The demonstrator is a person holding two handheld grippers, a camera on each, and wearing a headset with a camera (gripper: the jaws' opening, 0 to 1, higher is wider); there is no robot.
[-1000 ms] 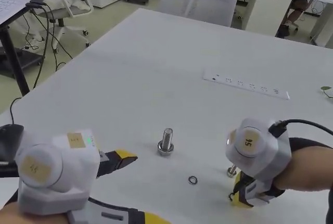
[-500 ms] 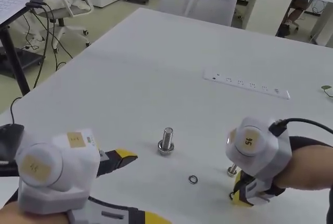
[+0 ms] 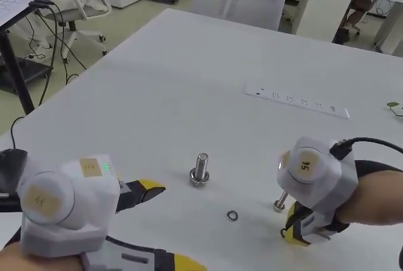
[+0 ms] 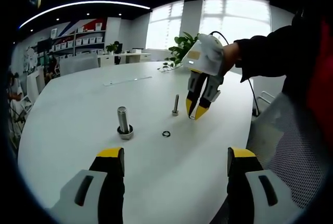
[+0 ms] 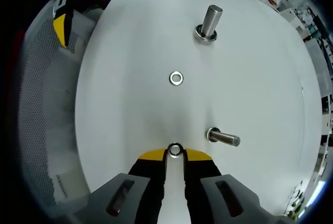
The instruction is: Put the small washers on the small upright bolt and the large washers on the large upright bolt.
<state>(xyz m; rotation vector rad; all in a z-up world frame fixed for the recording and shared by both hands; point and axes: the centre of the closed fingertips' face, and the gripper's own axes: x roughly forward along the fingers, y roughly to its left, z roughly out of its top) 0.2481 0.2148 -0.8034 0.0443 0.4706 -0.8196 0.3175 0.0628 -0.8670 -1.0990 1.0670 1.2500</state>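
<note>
The right gripper (image 5: pixel 176 156) has its jaws almost together and pinches a washer (image 5: pixel 176 149) by its rim, only at the very tips. The small bolt (image 5: pixel 223 138) stands just beside these tips, near the edge of the tabletop (image 3: pixel 189 82) on the person's side. The large bolt (image 5: pixel 208 23) stands a little further in from that edge, and a loose washer (image 5: pixel 176 78) lies flat near both bolts. The left gripper (image 4: pixel 176 153) hovers low at the same near edge, its jaws wide apart with nothing between them.

The main danger, I think, is the grip itself. The washer is thin and held on very little surface, so a small turn of the wrist may let it rotate or jump out and roll toward the edge. Second, the small bolt is slim and rests only on its head, so it can fall over if the jaw tips push it from the side. Third, if the hole does not come exactly over the bolt's top, the washer will sit crooked on the thread. I cannot tell the held washer's size for sure, so the wrong bolt is also possible.
</note>
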